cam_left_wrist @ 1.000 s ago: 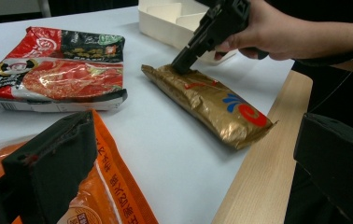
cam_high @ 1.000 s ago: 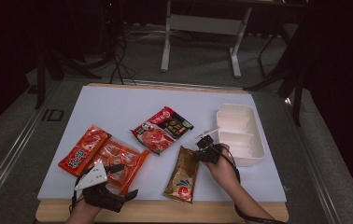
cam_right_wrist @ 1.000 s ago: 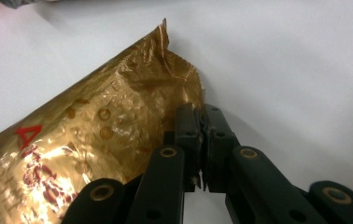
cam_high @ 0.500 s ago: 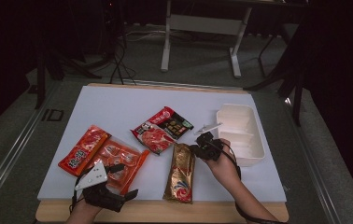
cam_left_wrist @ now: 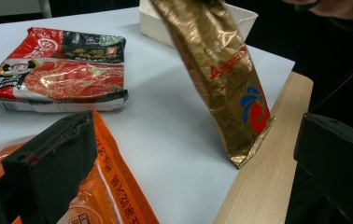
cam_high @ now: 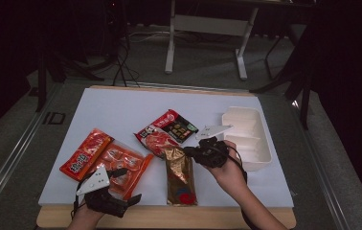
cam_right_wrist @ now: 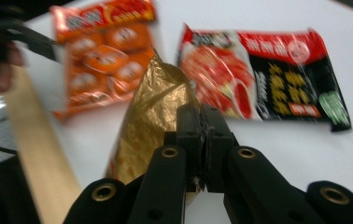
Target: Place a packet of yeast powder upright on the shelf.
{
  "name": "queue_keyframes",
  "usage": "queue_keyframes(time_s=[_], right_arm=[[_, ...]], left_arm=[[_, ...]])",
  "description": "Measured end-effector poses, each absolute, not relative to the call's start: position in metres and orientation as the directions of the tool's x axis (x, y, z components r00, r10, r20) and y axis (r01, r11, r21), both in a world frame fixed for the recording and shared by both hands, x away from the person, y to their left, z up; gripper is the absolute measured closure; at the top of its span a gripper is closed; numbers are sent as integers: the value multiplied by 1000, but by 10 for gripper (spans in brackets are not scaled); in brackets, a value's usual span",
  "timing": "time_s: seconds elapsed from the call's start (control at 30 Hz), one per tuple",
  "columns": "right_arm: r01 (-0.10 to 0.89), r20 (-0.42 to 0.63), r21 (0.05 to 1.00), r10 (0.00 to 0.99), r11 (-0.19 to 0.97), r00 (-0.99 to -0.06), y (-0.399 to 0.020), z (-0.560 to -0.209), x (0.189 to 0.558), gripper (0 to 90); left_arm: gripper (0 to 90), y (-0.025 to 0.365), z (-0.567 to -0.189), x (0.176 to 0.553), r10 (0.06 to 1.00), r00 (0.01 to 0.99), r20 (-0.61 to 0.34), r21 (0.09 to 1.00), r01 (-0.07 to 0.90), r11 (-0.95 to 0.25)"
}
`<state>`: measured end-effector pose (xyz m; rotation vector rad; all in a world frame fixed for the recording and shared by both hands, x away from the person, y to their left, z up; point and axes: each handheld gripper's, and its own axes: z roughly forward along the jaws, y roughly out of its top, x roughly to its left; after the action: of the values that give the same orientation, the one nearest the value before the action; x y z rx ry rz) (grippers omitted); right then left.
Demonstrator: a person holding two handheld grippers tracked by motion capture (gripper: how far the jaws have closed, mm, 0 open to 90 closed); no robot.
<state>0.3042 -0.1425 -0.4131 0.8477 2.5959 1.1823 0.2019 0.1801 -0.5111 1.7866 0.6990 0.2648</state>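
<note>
Your right hand-held gripper (cam_high: 191,152) pinches the gold packet (cam_high: 179,176) by its top end, lifting it off the desk (cam_high: 121,105) beside the empty white tray (cam_high: 260,143), while three packets lie unmoved and your left hand-held gripper (cam_high: 133,184) rests wide open.

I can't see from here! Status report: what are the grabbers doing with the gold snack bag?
Right gripper shut on gold bag, top end lifted. Left gripper open by orange packet. White tray close by, path clear.
</note>
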Motion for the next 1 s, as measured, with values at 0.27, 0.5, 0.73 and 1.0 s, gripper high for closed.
queue_keyframes(time_s=[0.27,0.5,0.73,1.0], right_arm=[[350,53,778,501,522,-864,-138,-385,289,883],[327,25,808,527,490,-849,-151,-359,303,883],[325,23,824,545,464,-838,-165,-343,322,883],[318,0,828,566,462,-824,-179,-331,344,883]], left_arm=[[0,180,-512,202,581,797,-165,926,328,-186],[0,180,-511,202,581,796,-172,928,328,-176],[0,180,-511,202,582,794,-175,928,331,-171],[0,180,-512,203,584,793,-177,926,335,-175]])
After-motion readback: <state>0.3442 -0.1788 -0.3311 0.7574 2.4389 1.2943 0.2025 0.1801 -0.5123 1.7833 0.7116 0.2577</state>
